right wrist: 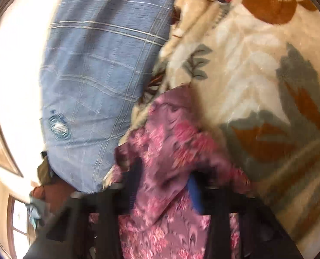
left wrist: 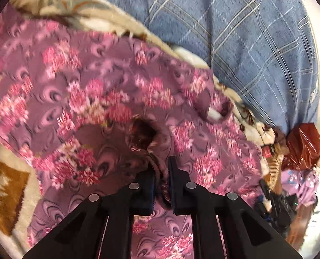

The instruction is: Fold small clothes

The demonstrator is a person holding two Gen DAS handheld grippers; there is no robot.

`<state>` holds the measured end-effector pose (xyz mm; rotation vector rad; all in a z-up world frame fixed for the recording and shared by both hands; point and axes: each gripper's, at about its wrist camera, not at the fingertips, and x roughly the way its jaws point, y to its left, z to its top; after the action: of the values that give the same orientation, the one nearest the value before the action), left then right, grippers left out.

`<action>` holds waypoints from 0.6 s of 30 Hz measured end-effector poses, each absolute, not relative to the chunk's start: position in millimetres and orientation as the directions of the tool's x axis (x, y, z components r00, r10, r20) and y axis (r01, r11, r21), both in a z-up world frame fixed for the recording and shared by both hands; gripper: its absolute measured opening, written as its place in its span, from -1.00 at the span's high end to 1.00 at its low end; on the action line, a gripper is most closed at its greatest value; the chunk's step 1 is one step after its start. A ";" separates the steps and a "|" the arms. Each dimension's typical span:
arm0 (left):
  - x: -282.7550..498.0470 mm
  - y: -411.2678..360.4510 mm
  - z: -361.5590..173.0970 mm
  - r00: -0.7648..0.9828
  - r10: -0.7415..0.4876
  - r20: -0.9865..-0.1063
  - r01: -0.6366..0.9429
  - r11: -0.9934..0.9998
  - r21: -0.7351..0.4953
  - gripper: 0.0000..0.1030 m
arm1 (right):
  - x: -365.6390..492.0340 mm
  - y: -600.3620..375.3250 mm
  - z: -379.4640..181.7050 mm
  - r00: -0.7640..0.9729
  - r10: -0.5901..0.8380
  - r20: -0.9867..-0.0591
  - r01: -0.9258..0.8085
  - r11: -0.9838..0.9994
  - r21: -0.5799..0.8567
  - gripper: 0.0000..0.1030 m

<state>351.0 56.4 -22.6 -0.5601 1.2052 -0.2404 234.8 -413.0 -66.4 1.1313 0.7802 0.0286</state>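
Both the left gripper (left wrist: 161,181) and the right gripper (right wrist: 162,194) are closed on the purple flowered garment (left wrist: 99,82), which lies spread on the blanket (right wrist: 257,69). It seems the folding only begins; every fold remains.

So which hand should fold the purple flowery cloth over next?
Probably right: its hand-held gripper pinches a free raised corner of the purple cloth. The left hand-held gripper pinches a fold mid-cloth, anchoring it.
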 end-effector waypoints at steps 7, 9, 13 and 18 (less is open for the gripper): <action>336.0 56.7 -9.3 0.410 -0.305 -0.860 -0.087 0.925 -0.370 0.82 | 210.5 -393.4 -57.0 0.722 0.431 -0.542 0.268 0.548 0.793 0.89; 331.5 57.3 -18.9 0.395 -0.276 -0.876 -0.094 0.936 -0.338 0.82 | 202.0 -389.9 -76.0 0.671 0.447 -0.591 0.307 0.558 0.771 0.88; 324.7 57.1 -27.9 0.380 -0.277 -0.883 -0.093 0.938 -0.334 0.81 | 197.3 -396.0 -89.5 0.665 0.466 -0.584 0.330 0.518 0.789 0.75; 329.1 52.6 -22.9 0.384 -0.327 -0.863 -0.093 0.917 -0.389 0.70 | 212.4 -420.7 -96.7 0.724 0.456 -0.518 0.389 0.349 0.852 0.38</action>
<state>329.1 52.6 -22.9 -0.4082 1.1760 -0.1543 212.4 -420.7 -96.7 1.2536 0.8157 0.0500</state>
